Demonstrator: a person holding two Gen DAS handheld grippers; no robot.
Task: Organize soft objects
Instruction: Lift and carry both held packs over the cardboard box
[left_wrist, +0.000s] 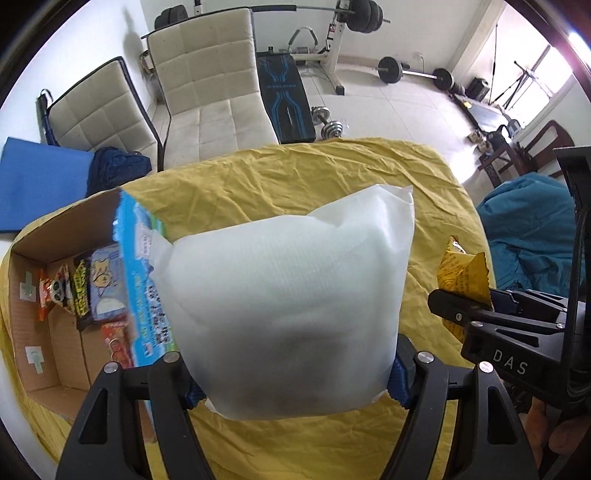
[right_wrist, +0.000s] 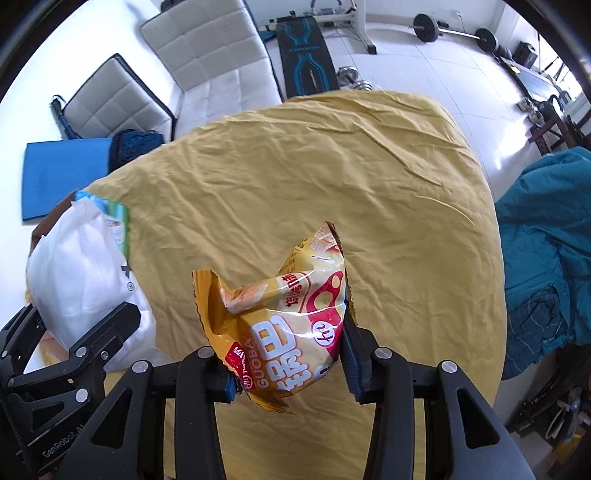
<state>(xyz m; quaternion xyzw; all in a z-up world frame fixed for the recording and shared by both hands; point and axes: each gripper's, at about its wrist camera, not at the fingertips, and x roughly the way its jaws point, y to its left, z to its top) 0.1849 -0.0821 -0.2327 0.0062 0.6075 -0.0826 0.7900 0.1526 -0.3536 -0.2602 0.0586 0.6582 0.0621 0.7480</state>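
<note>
My left gripper (left_wrist: 293, 387) is shut on a soft white packet (left_wrist: 284, 302) and holds it above the yellow cloth, just right of an open cardboard box (left_wrist: 55, 236). The box holds several snack packets (left_wrist: 85, 291). My right gripper (right_wrist: 288, 373) is shut on a yellow snack bag (right_wrist: 284, 314) printed "GUOBA", held above the cloth. In the left wrist view the right gripper (left_wrist: 465, 314) with the yellow bag (left_wrist: 461, 273) is to the right of the white packet. In the right wrist view the white packet (right_wrist: 85, 273) and left gripper (right_wrist: 85, 332) are at the left.
A table covered with a wrinkled yellow cloth (right_wrist: 332, 177). Two cream padded chairs (left_wrist: 207, 74) stand beyond its far edge. A blue mat (left_wrist: 37, 184) lies at the left. A teal cloth heap (right_wrist: 546, 236) is at the right. A weight bench (left_wrist: 284, 96) and dumbbells are on the floor.
</note>
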